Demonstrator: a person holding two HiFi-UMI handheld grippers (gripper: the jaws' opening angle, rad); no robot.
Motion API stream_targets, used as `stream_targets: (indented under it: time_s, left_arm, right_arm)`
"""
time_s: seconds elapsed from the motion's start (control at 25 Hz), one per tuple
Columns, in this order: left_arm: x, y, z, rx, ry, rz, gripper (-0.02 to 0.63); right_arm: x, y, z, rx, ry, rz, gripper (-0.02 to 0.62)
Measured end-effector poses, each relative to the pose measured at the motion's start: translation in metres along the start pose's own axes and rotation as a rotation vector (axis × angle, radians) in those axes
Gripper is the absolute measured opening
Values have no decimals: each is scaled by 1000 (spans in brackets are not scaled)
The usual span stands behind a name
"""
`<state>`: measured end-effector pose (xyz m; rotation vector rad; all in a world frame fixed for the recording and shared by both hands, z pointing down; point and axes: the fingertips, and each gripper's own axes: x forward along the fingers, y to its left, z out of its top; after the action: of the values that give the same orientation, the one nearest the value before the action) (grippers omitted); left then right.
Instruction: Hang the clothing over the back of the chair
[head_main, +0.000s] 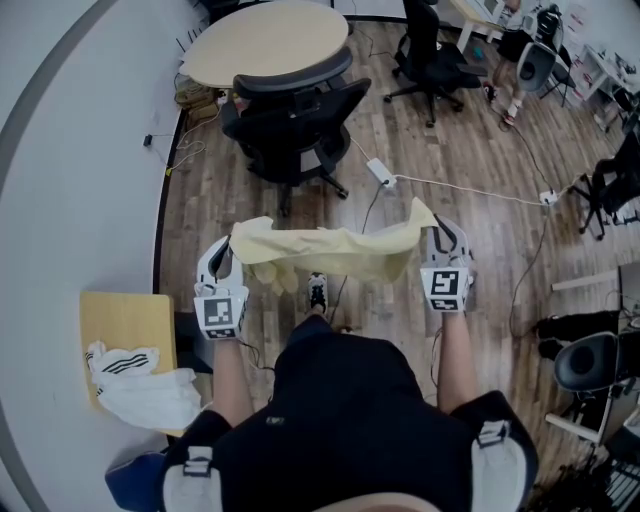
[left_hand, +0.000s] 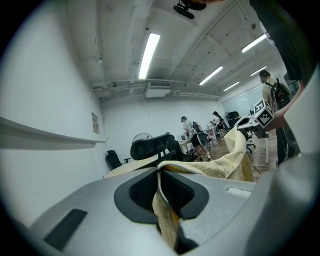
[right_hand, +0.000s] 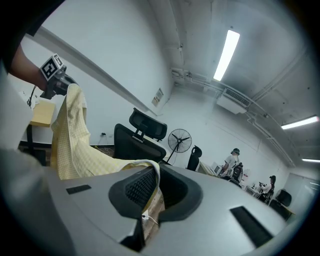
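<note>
A pale yellow garment (head_main: 330, 252) hangs stretched between my two grippers at waist height. My left gripper (head_main: 228, 252) is shut on its left end, and in the left gripper view the cloth (left_hand: 220, 167) runs out from between the jaws. My right gripper (head_main: 432, 236) is shut on the right end, where the fabric's edge (right_hand: 75, 145) is pinched. The black office chair (head_main: 295, 120) stands about a step ahead, its back and headrest toward me. It also shows as the chair (left_hand: 155, 147) and the chair (right_hand: 140, 137) beyond the jaws.
A round beige table (head_main: 270, 40) stands behind the chair. A small wooden side table (head_main: 125, 325) at my left holds white clothing (head_main: 150, 390). A power strip (head_main: 382, 172) and cables lie on the wood floor. More office chairs (head_main: 430, 55) and people are at the far right.
</note>
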<state>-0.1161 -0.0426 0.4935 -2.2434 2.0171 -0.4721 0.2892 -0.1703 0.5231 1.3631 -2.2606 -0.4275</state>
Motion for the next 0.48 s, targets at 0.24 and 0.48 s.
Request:
stream_targets:
  time_s: [0.24,0.48]
  left_arm:
    - [33,23,4,-1,-25,-3,18]
    - [76,57,-8,-19,-12,12,18]
  right_arm:
    - [37,-4,0,16,52,-17,5]
    - [83,-8,15,7,50,-29,5]
